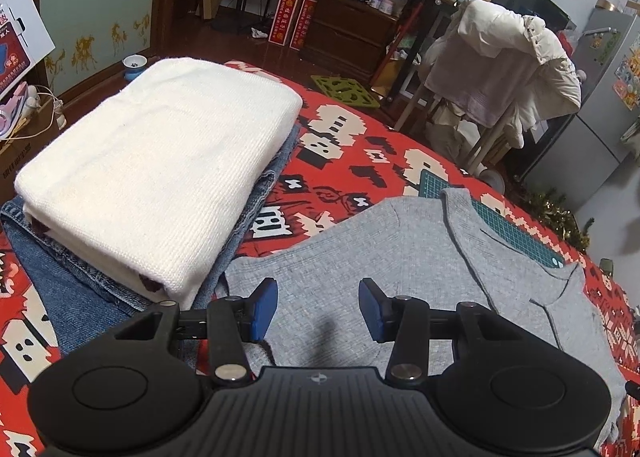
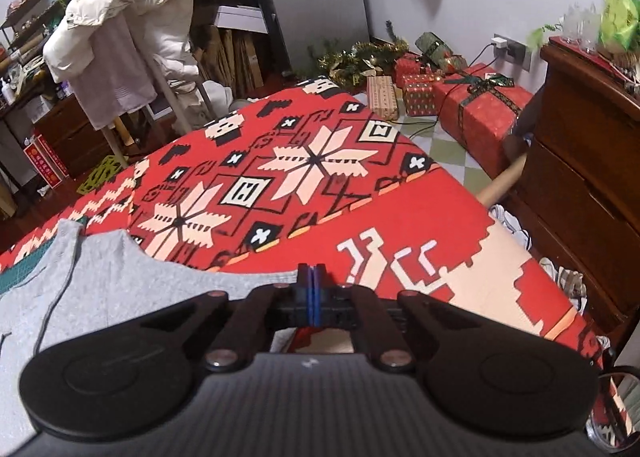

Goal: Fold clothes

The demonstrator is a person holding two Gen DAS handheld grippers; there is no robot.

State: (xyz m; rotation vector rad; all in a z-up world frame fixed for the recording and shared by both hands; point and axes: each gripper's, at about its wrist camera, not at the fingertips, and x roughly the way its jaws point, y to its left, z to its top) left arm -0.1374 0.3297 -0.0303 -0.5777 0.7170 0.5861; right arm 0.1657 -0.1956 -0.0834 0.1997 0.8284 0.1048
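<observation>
A grey shirt point(image 1: 400, 257) lies flat on a red patterned blanket point(image 1: 340, 145), its neck toward the far side. My left gripper point(image 1: 318, 311) hovers over the shirt's near left part, open, with nothing between its blue pads. In the right wrist view the grey shirt point(image 2: 120, 277) fills the lower left. Its right edge runs straight into my right gripper point(image 2: 313, 277), whose blue pads are pressed together on that edge. To the left of the shirt sits a stack of a folded cream knit point(image 1: 160, 161) on folded blue jeans point(image 1: 60, 277).
A green cutting mat point(image 1: 516, 233) pokes out from under the shirt's far side. Beyond the blanket stand a chair draped with pale clothes point(image 1: 500, 69), wrapped gift boxes point(image 2: 476, 109) and a wooden dresser point(image 2: 592, 177) at the right. The blanket point(image 2: 400, 217) shows bare to the right of the shirt.
</observation>
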